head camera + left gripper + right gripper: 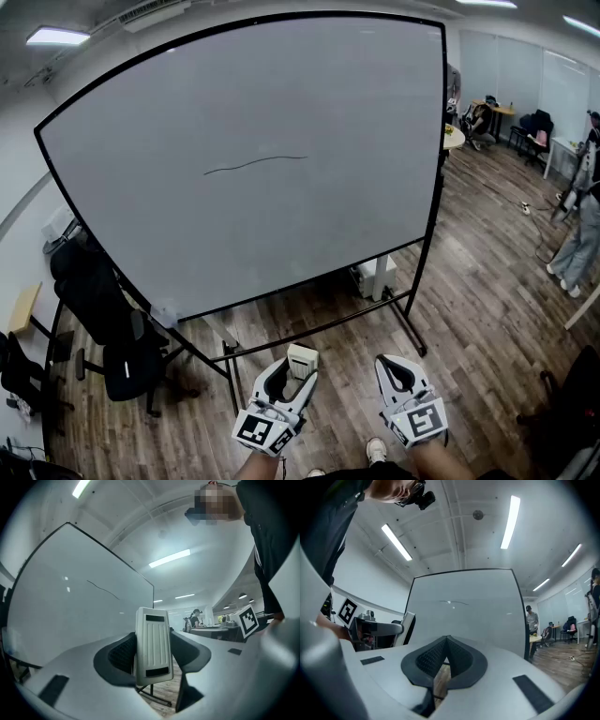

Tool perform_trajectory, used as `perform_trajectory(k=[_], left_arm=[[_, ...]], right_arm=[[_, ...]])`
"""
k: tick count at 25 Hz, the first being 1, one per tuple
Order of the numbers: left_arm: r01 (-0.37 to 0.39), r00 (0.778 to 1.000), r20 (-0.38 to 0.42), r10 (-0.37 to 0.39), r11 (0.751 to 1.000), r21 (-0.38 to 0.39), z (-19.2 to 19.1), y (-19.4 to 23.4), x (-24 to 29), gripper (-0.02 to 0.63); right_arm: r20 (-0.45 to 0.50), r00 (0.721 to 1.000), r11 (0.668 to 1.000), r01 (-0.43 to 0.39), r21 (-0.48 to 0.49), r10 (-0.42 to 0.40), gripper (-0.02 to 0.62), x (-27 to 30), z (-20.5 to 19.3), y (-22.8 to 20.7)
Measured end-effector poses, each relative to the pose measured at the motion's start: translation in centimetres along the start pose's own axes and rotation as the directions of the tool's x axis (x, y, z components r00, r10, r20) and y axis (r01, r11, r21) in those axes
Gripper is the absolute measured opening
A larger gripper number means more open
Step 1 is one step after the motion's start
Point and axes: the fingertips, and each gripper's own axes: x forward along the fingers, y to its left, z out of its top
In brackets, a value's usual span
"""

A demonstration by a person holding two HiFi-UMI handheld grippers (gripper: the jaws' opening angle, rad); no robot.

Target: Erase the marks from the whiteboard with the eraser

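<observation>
A: Whiteboard (253,94) stands upright, one thin mark (255,165) mid-board, long axis 9-to-3.
B: Eraser (301,360)?
A: Pinched upright in left tongs (292,368). Mark is at 12 o'clock from it, well apart, so probably left's move. Right tongs (394,367) pressed together, empty.

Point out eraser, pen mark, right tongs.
eraser (152,646): left gripper view, middle of its ribbed face.
pen mark (255,164): head view, midway along the line.
right tongs (446,640): right gripper view, where the closed tips meet.
</observation>
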Motion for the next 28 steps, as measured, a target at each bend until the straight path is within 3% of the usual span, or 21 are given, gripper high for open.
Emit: perform_trajectory(k=[4, 12, 22, 28], left_arm=[[0.026, 0.999, 0.032, -0.028, 0.998, 0.049, 1.6, 1.8, -2.7, 0.249], [0.027, 0.999, 0.046, -0.028, 0.999, 0.024, 2.2, 2.6, -6.9, 0.249], [-0.027, 0.998, 0.056, 0.026, 1.0, 0.015, 2.5, 2.4, -4.3, 0.249], [-0.101, 0.992, 0.085, 0.097, 0.994, 0.04, 3.3, 2.6, -0.6, 0.249]], right_arm=[[0.033, 0.998, 0.999, 0.052, -0.008, -0.052, 0.018, 0.8, 1.0, 3.0], [0.029, 0.996, 0.995, 0.087, -0.041, -0.086, 0.018, 0.0, 2.3, 7.2], [0.061, 0.995, 0.997, 0.072, 0.035, -0.074, 0.02, 0.0, 2.9, 2.6], [0.084, 0.996, 1.0, -0.019, 0.004, 0.019, 0.02, 2.9, 3.8, -1.1]])
